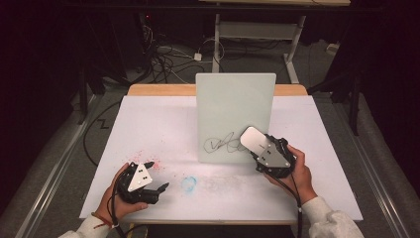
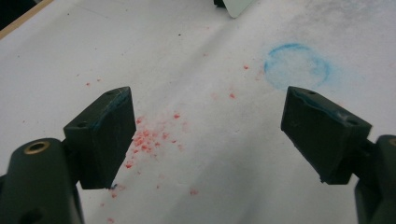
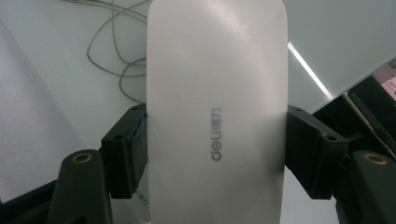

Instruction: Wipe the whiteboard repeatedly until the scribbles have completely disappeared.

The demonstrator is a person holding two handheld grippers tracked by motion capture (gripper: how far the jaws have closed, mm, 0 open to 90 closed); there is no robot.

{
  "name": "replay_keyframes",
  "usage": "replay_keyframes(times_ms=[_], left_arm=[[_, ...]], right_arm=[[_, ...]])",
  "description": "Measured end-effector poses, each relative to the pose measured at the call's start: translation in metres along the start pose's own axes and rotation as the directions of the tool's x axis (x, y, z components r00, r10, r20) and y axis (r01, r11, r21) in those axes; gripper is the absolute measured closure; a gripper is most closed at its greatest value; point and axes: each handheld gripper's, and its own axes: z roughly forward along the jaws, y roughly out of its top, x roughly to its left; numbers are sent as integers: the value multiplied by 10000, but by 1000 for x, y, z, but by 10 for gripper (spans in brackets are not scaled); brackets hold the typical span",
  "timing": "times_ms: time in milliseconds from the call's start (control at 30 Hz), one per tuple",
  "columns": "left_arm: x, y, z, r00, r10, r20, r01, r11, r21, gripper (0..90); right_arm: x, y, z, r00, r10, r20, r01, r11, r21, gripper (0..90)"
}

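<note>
One eraser [image 3: 215, 116], white and oblong with a grey "deli" mark on its face, sits clamped between the jaws of the right gripper [image 3: 215, 140]; both pads press its long edges. In the high view the eraser [image 1: 253, 138] is raised off the surface, its far end up against the lower right part of the upright whiteboard [image 1: 233, 99], right at the end of the black scribble [image 1: 224, 144] drawn there. The right gripper [image 1: 270, 156] is angled up and leftward toward the board, with the person's right hand [image 1: 294, 173] wrapped round its body.

The whiteboard stands upright near the middle of the surface [image 1: 148, 129], its lower edge resting on the white sheet that covers it. The scribble runs along the board's lower portion, a looping black line.

Left gripper [image 1: 159, 188]: rests low at the near left of the surface, held in the left hand [image 1: 116, 203]. Its own view shows the jaws spread wide with nothing between them, pads [image 2: 105, 135] well apart above the sheet.

Marks on the sheet: scattered red specks [image 2: 144, 137] below the left jaws, also visible near the left gripper in the high view; a faint blue ring [image 1: 189, 183] between the two grippers, nearer the left one; grey smudging to the right of the ring.
</note>
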Motion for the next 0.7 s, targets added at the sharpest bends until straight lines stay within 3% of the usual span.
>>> replay_keyframes(times_ms=[367, 533, 700], left_arm=[[-1, 0, 0, 10000, 45, 45, -45, 10000, 7, 173], [0, 0, -1, 10000, 39, 16, -39, 10000, -14, 174], [0, 0, -2, 10000, 19, -10, -19, 10000, -58, 174]], right_arm=[[30, 4, 9, 9960, -796, -405, 805, 9965, 213, 306], [29, 5, 8, 9945, -918, -497, 934, 9952, 302, 306], [18, 4, 5, 9968, -796, -16, 796, 9961, 373, 306]])
